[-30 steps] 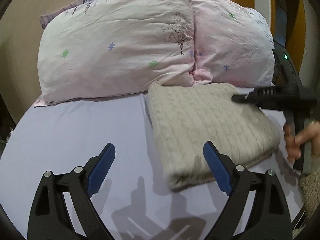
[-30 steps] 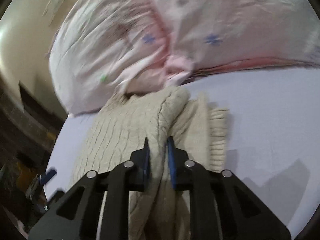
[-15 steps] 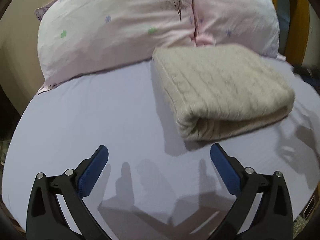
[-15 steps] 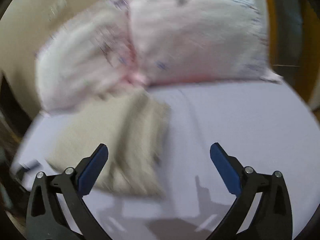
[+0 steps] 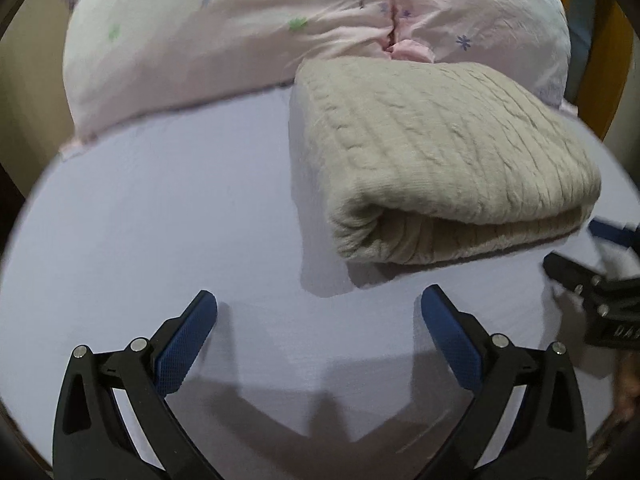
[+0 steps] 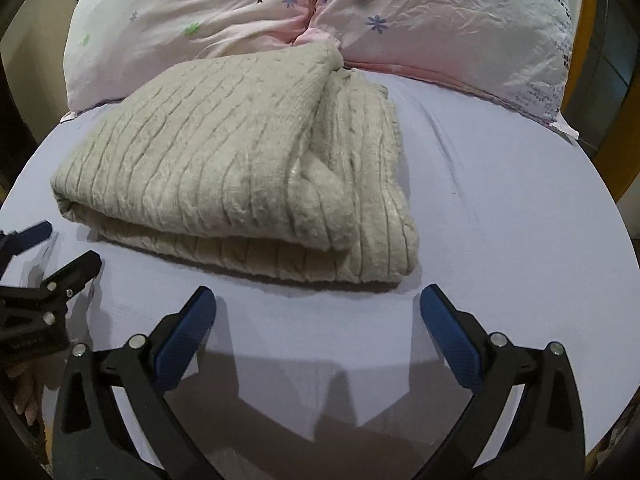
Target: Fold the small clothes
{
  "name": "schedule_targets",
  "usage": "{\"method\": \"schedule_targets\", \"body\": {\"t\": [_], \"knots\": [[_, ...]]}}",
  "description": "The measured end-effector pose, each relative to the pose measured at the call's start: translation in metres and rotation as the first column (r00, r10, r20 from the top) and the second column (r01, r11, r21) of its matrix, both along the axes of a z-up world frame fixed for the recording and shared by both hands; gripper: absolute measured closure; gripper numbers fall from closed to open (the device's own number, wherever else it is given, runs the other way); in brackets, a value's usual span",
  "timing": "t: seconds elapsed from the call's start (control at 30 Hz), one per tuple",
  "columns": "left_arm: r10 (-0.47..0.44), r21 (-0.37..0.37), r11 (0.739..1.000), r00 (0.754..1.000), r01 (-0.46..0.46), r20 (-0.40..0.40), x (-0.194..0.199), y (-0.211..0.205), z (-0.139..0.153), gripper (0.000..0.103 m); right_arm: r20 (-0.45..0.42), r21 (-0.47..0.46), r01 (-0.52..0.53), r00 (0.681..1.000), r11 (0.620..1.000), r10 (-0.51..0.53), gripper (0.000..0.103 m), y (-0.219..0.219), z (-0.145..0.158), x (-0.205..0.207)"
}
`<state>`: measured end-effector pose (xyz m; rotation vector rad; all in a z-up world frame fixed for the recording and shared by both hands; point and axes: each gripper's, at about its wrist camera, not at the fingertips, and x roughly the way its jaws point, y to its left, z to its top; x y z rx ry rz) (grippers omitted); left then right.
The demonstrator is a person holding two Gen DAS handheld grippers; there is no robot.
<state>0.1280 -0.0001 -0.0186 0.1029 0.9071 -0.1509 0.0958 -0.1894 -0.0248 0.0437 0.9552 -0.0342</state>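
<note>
A beige cable-knit sweater (image 5: 432,152) lies folded on the lavender bed sheet (image 5: 168,216), its far edge against the pillows. In the right wrist view the sweater (image 6: 240,160) shows its layered right edge. My left gripper (image 5: 318,316) is open and empty, held back from the sweater's near fold. My right gripper (image 6: 318,316) is open and empty, just in front of the sweater. The right gripper also shows at the right edge of the left wrist view (image 5: 592,252), and the left gripper at the left edge of the right wrist view (image 6: 52,248).
Two pink floral pillows (image 6: 200,20) (image 6: 440,20) lie side by side at the head of the bed behind the sweater. A wooden frame (image 5: 612,72) stands at the right. The bed's edge curves down at the left (image 5: 24,208).
My right gripper let go of the sweater's edge, opened, and drew back to the near side. My left gripper also pulled back. The sweater now lies folded and still.
</note>
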Motion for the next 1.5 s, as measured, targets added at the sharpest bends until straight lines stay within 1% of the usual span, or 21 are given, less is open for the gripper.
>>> {"method": "schedule_targets", "body": {"t": [0.1, 1.5], "knots": [[0.012, 0.014, 1.000, 1.000, -0.011, -0.001, -0.0003, -0.0009, -0.0011, 0.001, 0.002, 0.000, 0.001, 1.000, 1.000, -0.001, 0.002, 0.0005, 0.0005, 0.0008], [0.009, 0.012, 1.000, 1.000, -0.009, -0.001, -0.0025, -0.0025, -0.0055, 0.001, 0.002, 0.000, -0.001, 1.000, 1.000, 0.001, 0.002, 0.0001, 0.0001, -0.0015]]}}
